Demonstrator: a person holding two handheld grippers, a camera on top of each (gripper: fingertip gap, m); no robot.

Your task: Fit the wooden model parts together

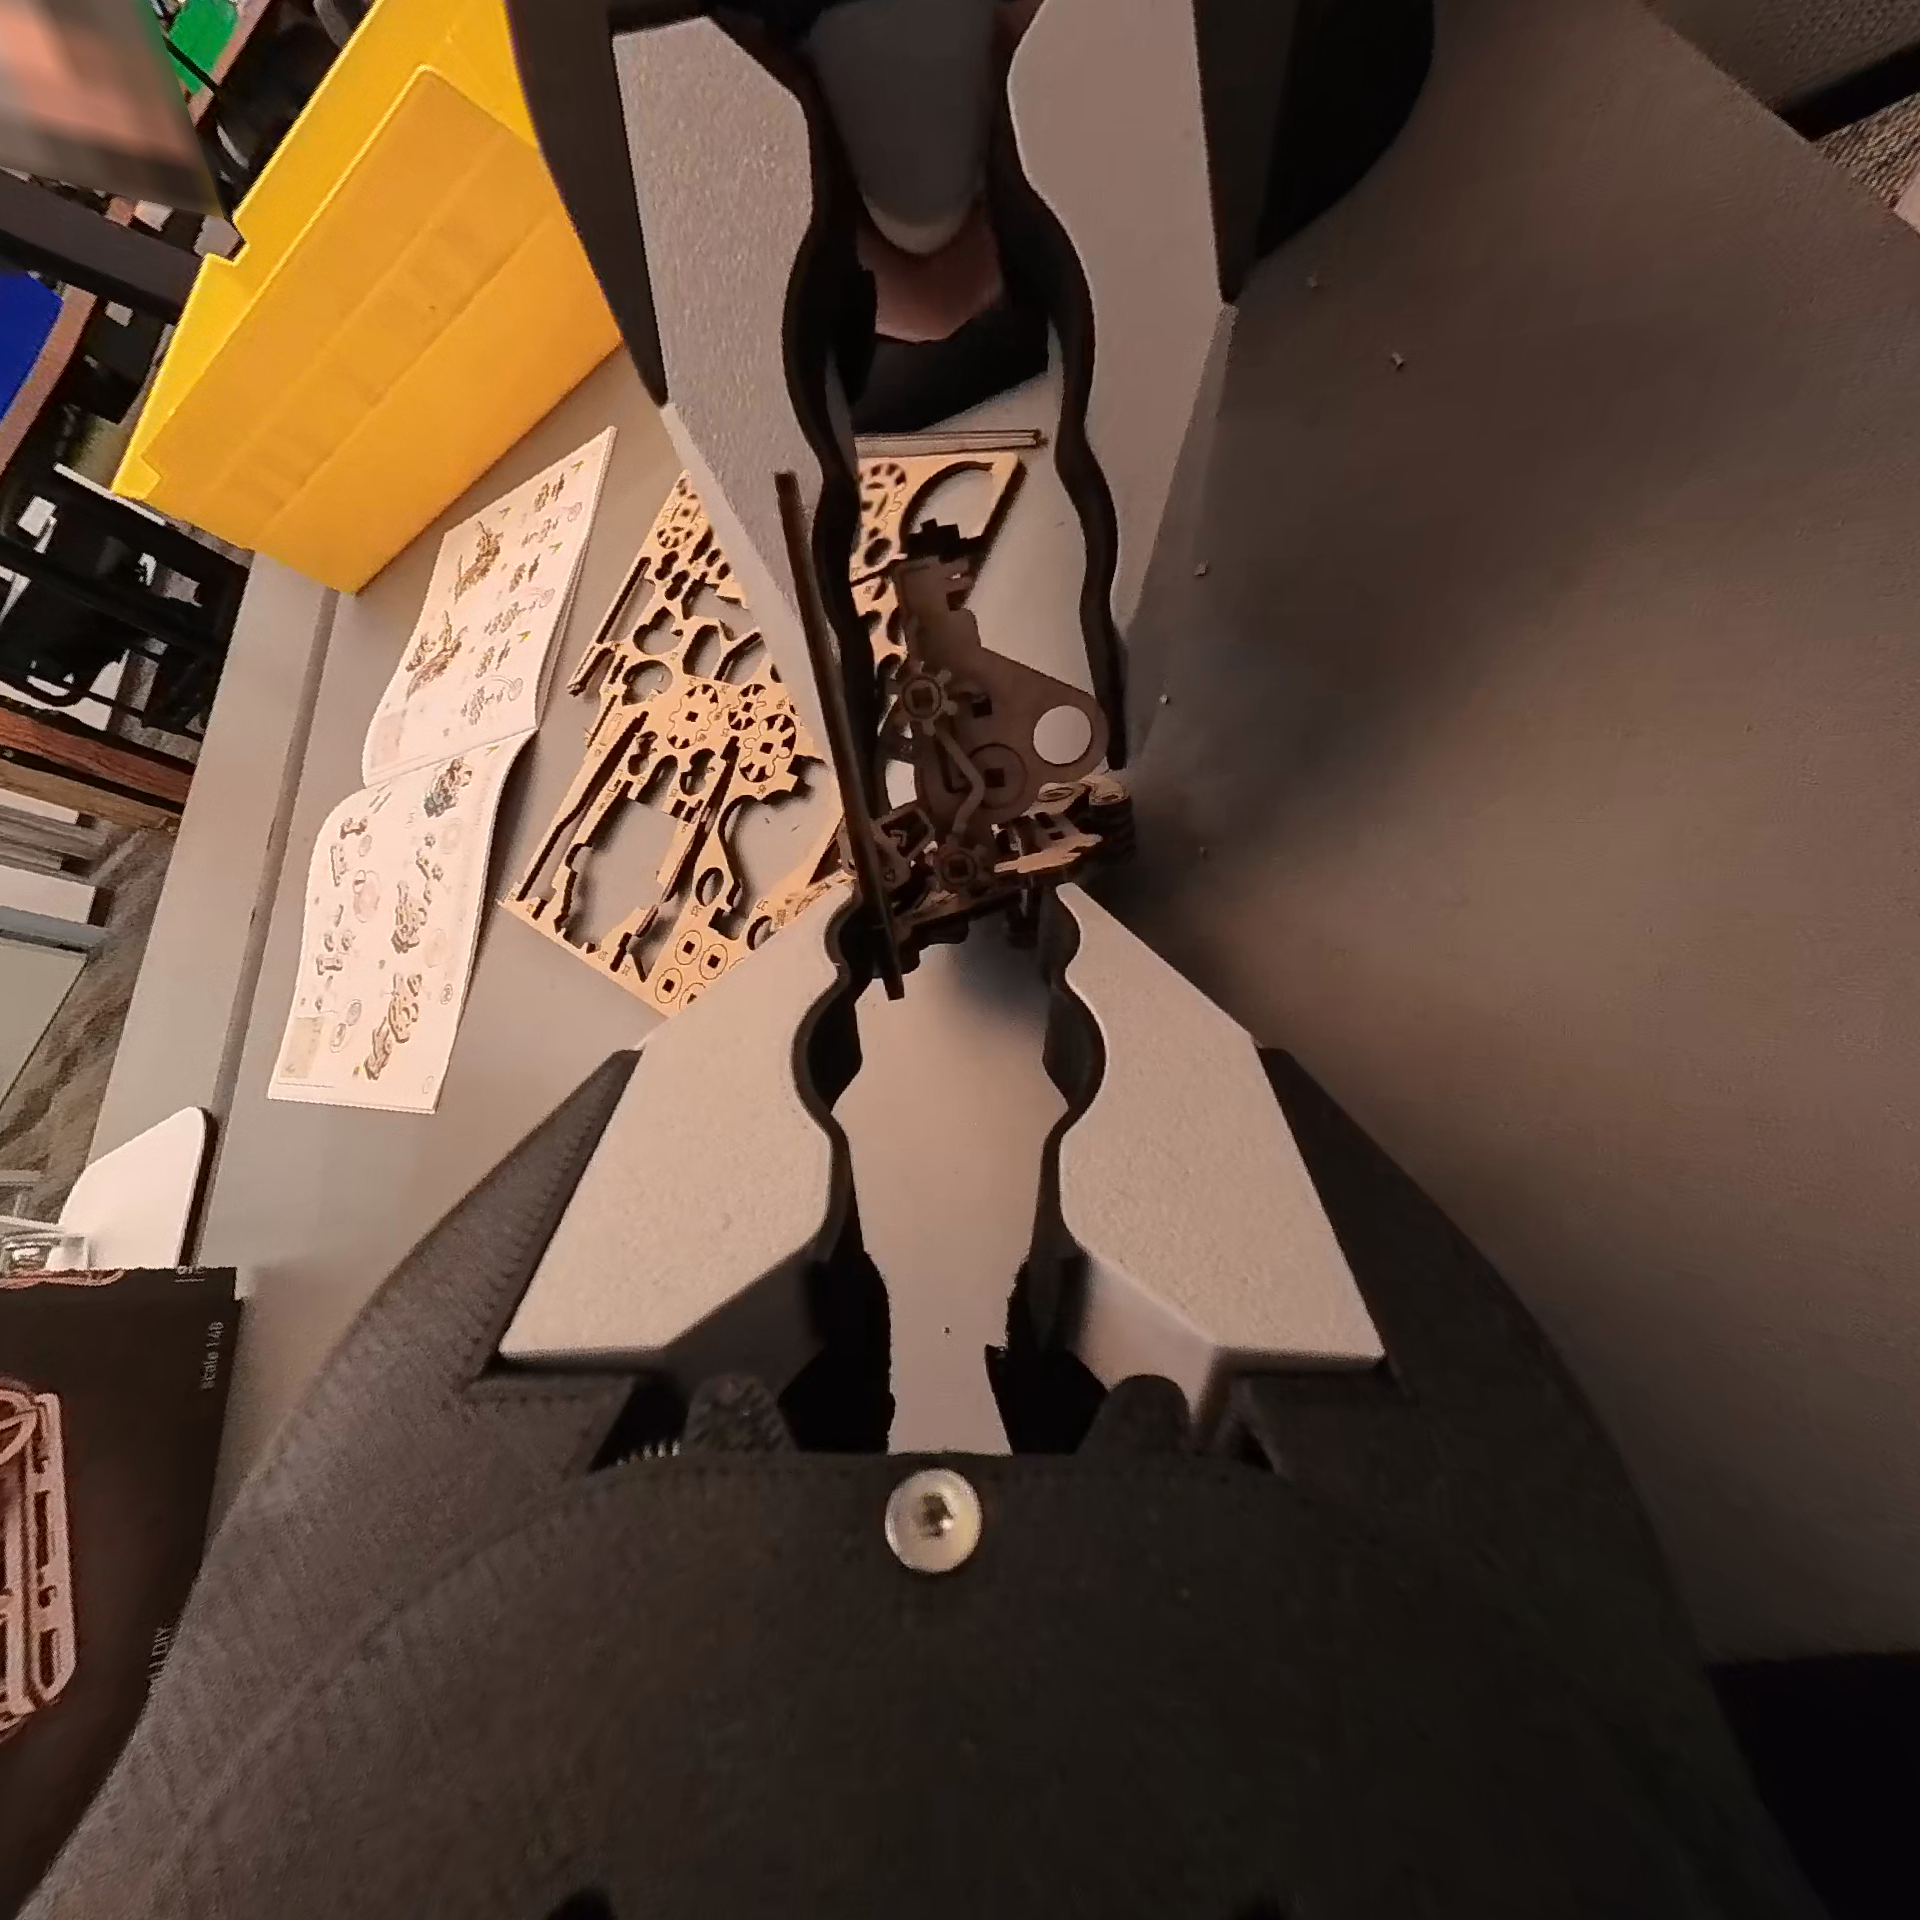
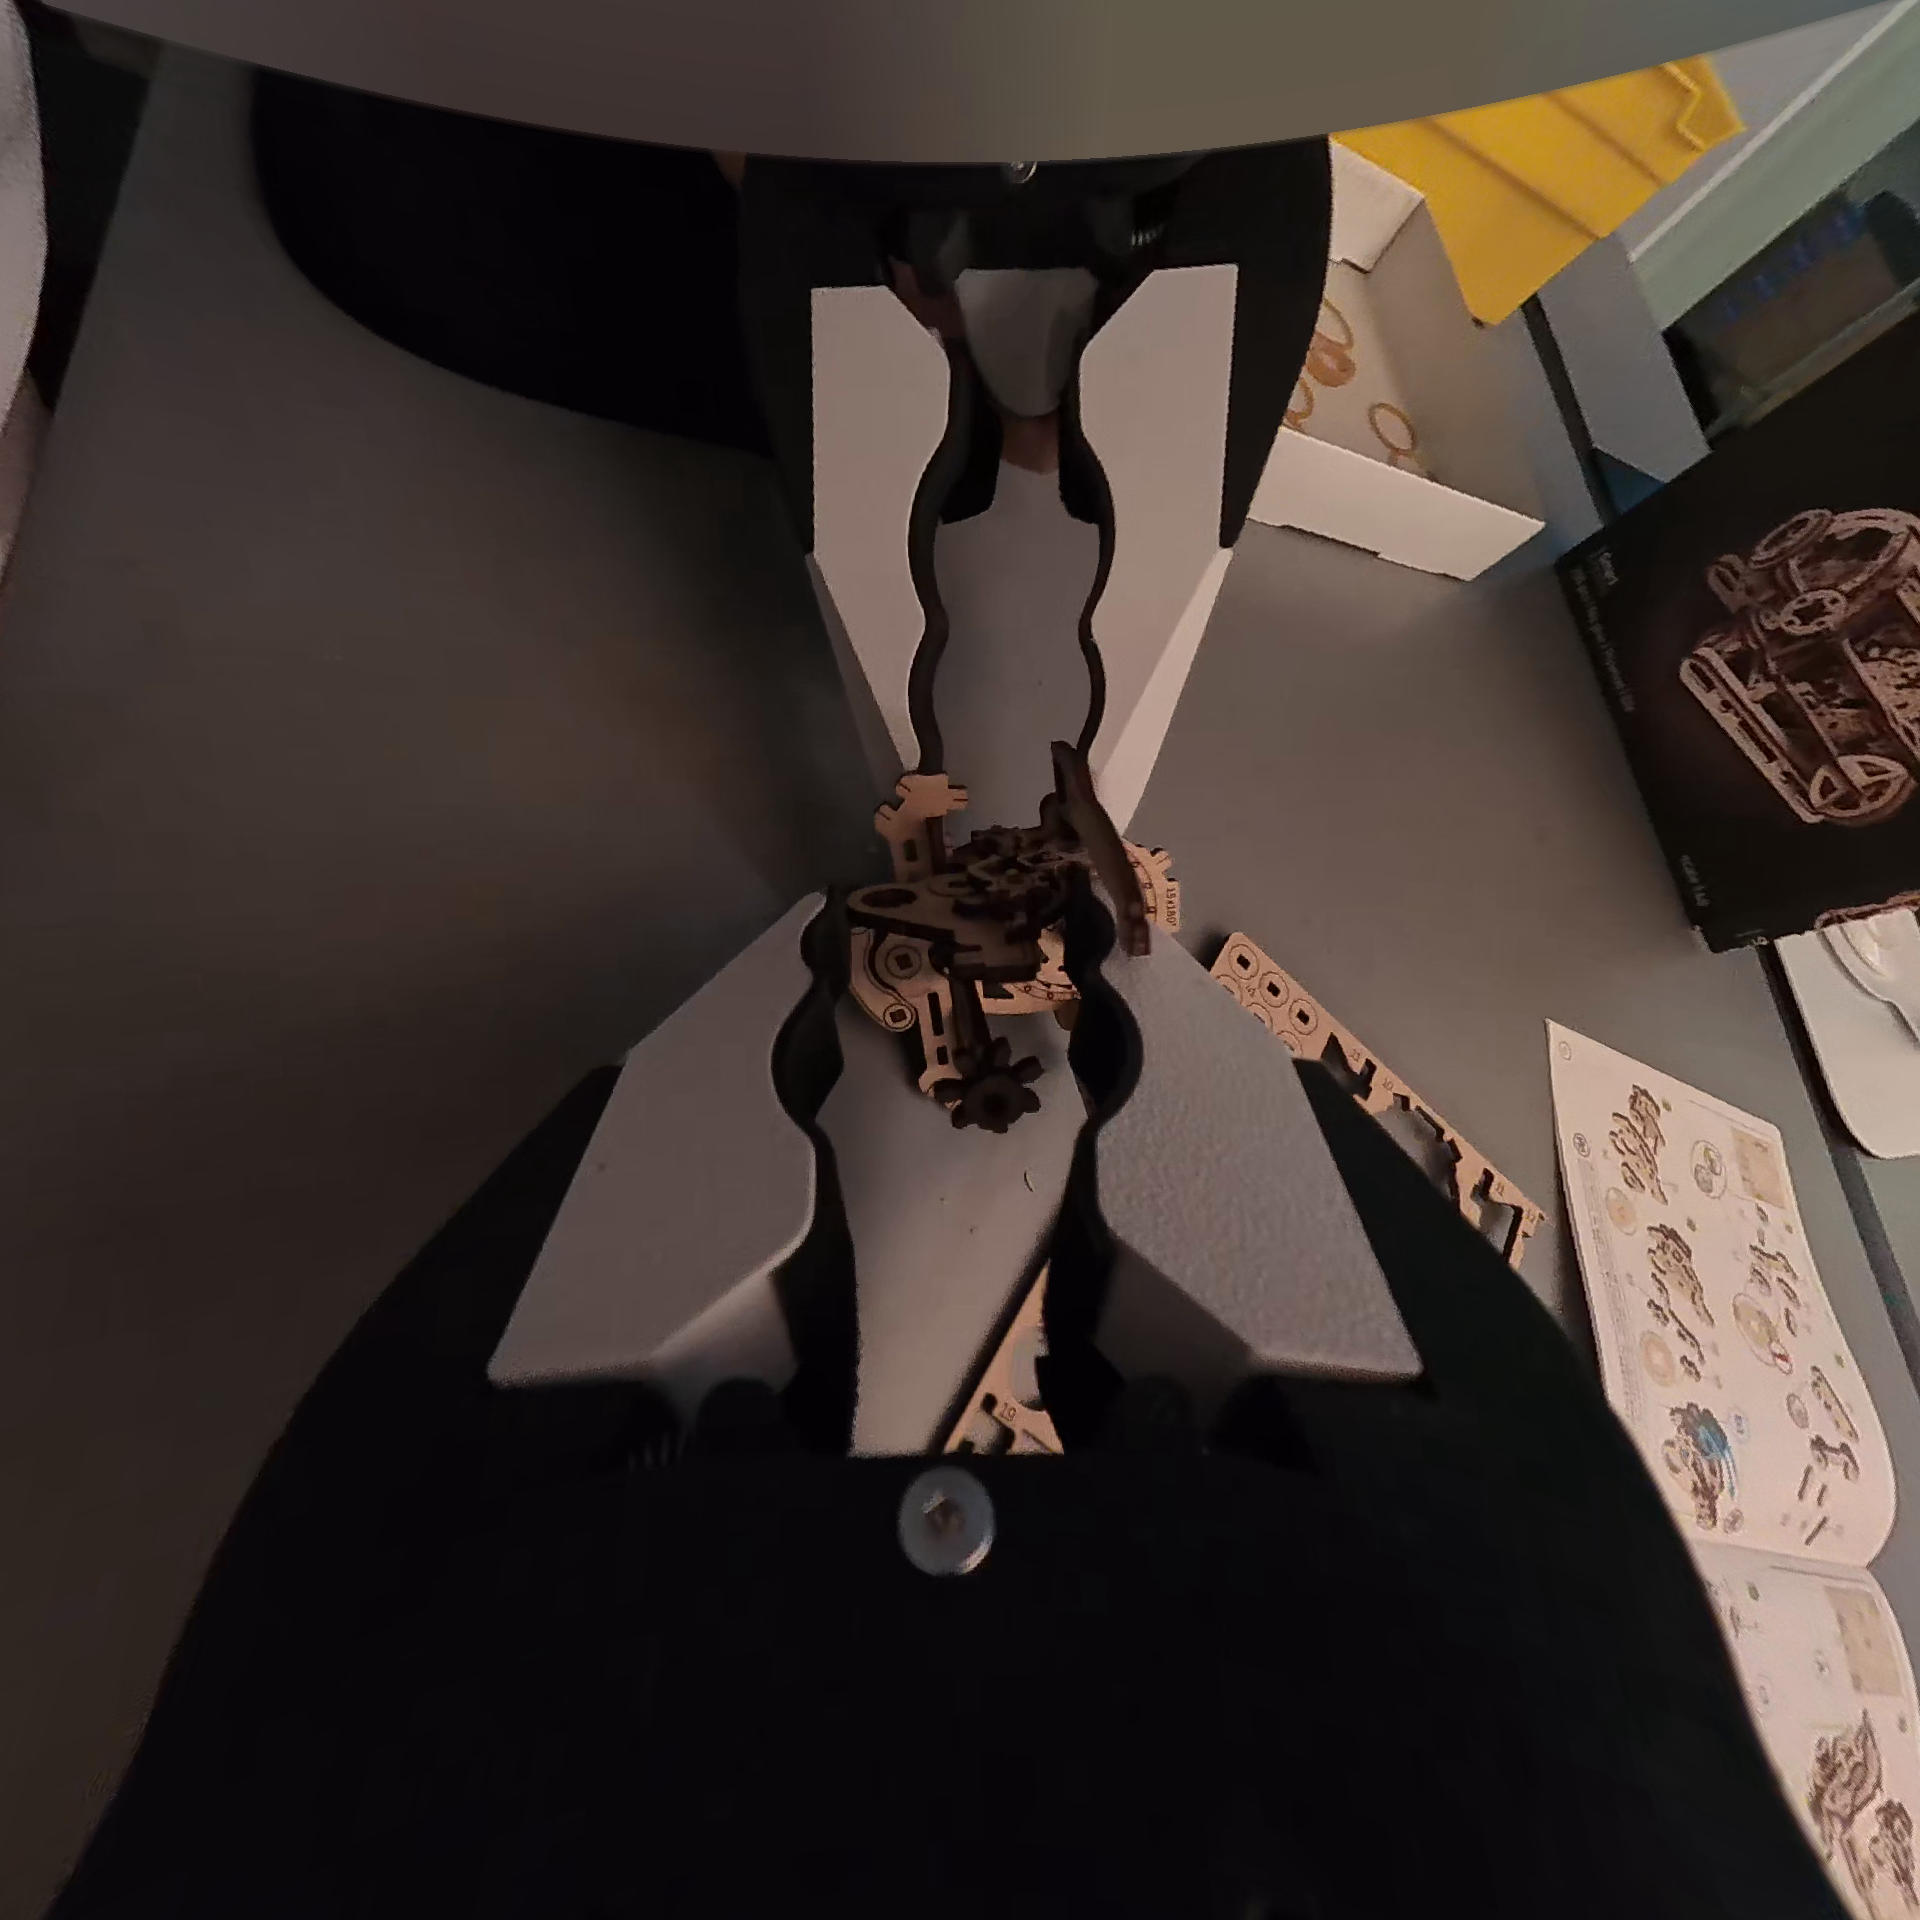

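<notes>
A small wooden model assembly (image 1: 997,727) of gears and flat plates is held in the air between both grippers, above the grey table (image 1: 1455,831). My left gripper (image 1: 961,920) comes from the bottom of the left wrist view and is shut on its near end. A thin dark side plate (image 1: 831,727), seen edge-on, lies against its left finger. My right gripper (image 2: 956,914) is shut on the assembly (image 2: 956,945) from the opposite side. Each gripper also shows in the other's view, the right one (image 1: 987,831) and the left one (image 2: 1008,769), tip to tip.
Punched-out wooden part sheets (image 1: 665,790) (image 2: 1351,1091) and an open instruction booklet (image 1: 447,779) (image 2: 1714,1299) lie on the table. A yellow bin (image 1: 364,312), a black product box (image 2: 1787,707) and a white box with wooden rings (image 2: 1371,457) stand around. Only a small space, under 4 cm, lies between the two pairs of fingers.
</notes>
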